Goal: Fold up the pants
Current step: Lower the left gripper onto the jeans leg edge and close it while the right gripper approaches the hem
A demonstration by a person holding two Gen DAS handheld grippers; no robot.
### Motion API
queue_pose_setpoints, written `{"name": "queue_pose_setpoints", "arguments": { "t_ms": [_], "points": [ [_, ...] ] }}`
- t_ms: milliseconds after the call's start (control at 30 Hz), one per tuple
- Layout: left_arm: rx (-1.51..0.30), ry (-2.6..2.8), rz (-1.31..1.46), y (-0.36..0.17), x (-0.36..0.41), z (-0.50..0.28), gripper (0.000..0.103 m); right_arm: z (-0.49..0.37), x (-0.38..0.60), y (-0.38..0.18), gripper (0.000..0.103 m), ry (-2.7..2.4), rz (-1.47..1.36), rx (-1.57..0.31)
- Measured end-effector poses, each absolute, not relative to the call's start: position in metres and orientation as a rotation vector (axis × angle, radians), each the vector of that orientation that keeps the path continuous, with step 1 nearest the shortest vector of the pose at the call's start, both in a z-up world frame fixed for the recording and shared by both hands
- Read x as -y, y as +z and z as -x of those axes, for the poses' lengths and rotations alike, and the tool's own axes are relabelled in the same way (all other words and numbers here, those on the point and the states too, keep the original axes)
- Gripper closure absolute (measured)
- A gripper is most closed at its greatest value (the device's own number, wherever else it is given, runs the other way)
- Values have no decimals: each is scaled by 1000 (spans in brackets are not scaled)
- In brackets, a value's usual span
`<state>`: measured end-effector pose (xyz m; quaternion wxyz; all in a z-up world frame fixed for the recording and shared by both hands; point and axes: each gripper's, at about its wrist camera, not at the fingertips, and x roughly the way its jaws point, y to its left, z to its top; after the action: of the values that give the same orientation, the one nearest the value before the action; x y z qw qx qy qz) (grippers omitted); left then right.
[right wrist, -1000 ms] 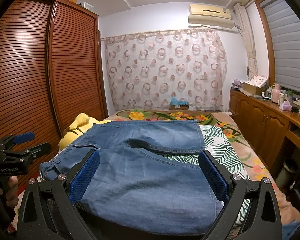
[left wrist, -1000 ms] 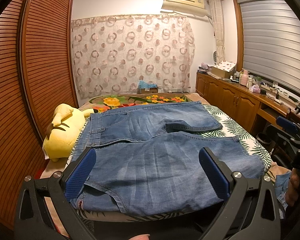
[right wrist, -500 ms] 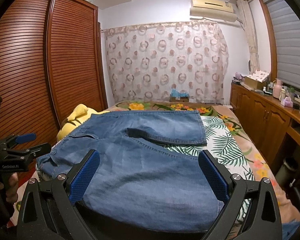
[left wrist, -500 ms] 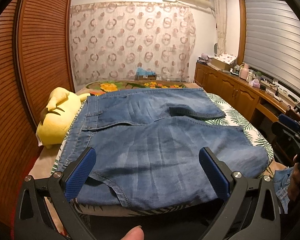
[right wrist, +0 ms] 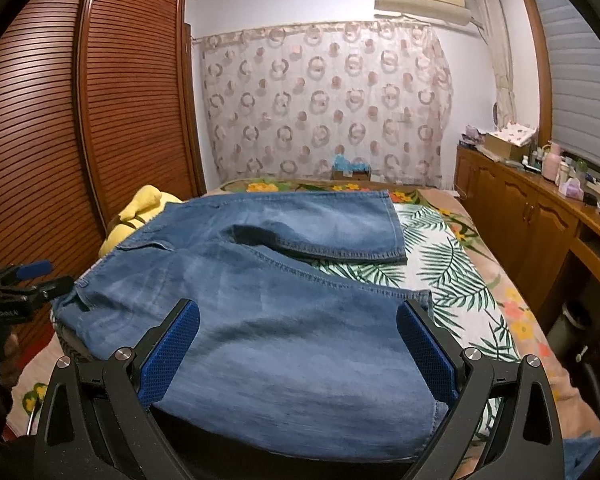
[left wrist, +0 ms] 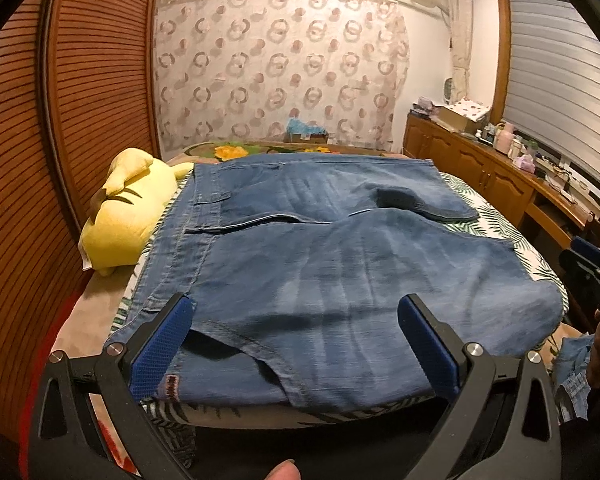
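Note:
Blue denim pants [left wrist: 320, 264] lie spread on the bed, waistband to the left, the two legs reaching right. They also show in the right wrist view [right wrist: 284, 320]. My left gripper [left wrist: 296, 344] is open and empty, just above the near waist corner at the bed's front edge. My right gripper [right wrist: 298, 348] is open and empty, over the near leg's hem end. The other gripper shows at the right edge of the left wrist view [left wrist: 596, 268] and at the left edge of the right wrist view [right wrist: 24, 284].
A yellow plush toy [left wrist: 128, 212] lies at the bed's left side by the slatted wardrobe [left wrist: 60, 120]. A leaf-print bedspread [right wrist: 452, 276] covers the bed. Wooden cabinets [right wrist: 532, 216] with small items run along the right wall. A curtain [right wrist: 324, 100] hangs at the back.
Both grippers have moved closer to the bed and lower, so the pants fill more of each view. Both stay open.

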<state>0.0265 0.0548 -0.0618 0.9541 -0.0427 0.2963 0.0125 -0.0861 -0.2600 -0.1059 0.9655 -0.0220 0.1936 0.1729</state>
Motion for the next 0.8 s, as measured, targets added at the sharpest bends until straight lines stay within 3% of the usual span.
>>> {"name": "queue_pose_setpoints", "arguments": {
  "t_ms": [300,800],
  "points": [
    [-630,79,116,-75,-90,-26,1,53,251,-117,4,331,92,-502],
    [-696,151,178,-100,-148,-22,35,53,231,-117,4,316,173,-622]
  ]
}}
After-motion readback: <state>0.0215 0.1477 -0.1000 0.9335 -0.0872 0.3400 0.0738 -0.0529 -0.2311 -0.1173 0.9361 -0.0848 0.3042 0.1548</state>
